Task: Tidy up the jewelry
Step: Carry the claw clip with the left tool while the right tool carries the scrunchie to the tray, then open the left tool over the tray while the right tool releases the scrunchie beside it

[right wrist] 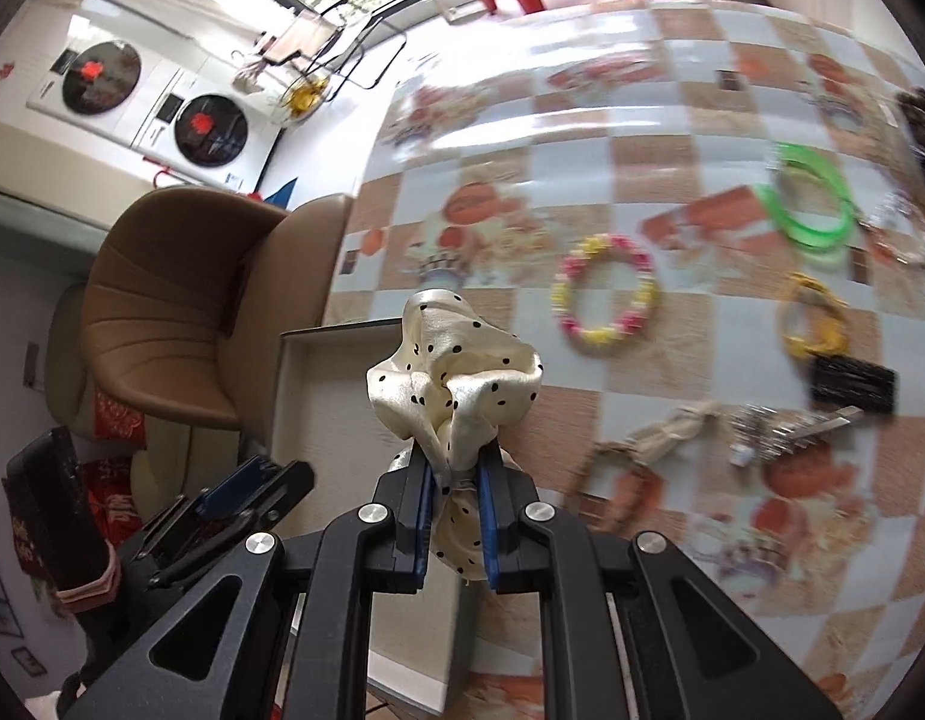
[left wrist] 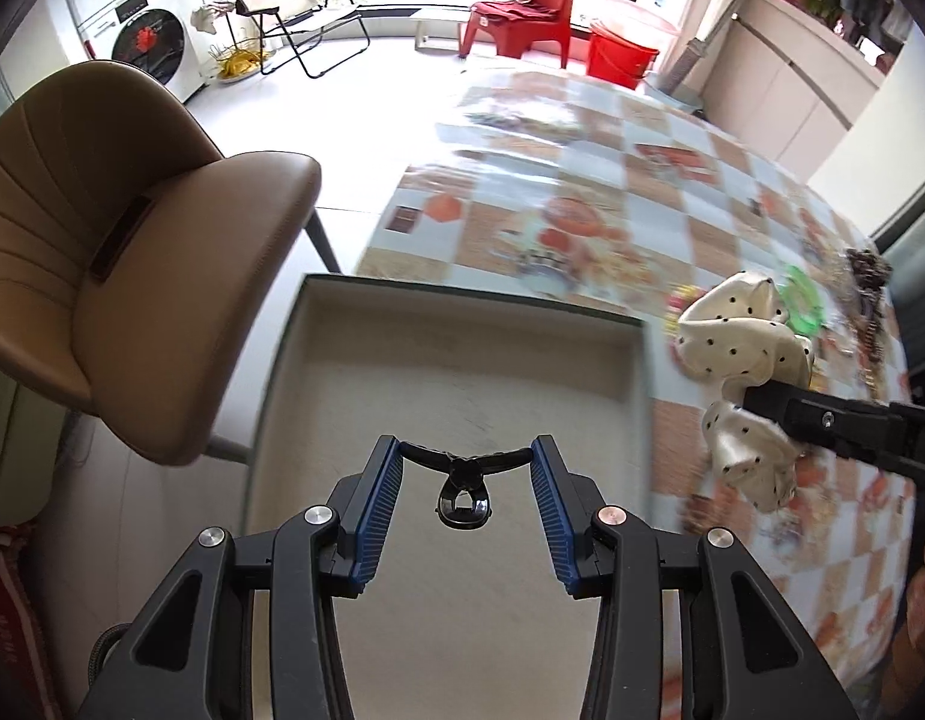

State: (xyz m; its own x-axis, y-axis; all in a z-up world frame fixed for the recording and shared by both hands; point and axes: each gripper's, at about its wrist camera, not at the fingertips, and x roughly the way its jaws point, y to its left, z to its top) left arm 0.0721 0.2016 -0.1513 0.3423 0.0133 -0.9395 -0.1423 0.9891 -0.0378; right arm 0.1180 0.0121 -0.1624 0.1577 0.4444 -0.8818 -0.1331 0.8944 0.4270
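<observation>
My left gripper (left wrist: 465, 450) hangs over the shallow beige tray (left wrist: 462, 324), its fingers apart with a black hair tie with a loop charm (left wrist: 462, 483) stretched between the tips. My right gripper (right wrist: 453, 462) is shut on a cream polka-dot scrunchie (right wrist: 456, 372), held above the table next to the tray's right side; it also shows in the left wrist view (left wrist: 744, 348). On the patterned tablecloth lie a pink-yellow bead bracelet (right wrist: 606, 294), green bangles (right wrist: 813, 198), a yellow hair tie (right wrist: 813, 318), a black comb clip (right wrist: 852, 387), a silver clip (right wrist: 786, 426) and a beige bow tie (right wrist: 660, 438).
A brown leather chair (left wrist: 120, 228) stands left of the table. The tray's corner (right wrist: 306, 336) sits at the table's left edge. A dark beaded piece (left wrist: 870, 276) lies at the far right. Washing machines (right wrist: 162, 102) and a red chair (left wrist: 522, 12) stand beyond.
</observation>
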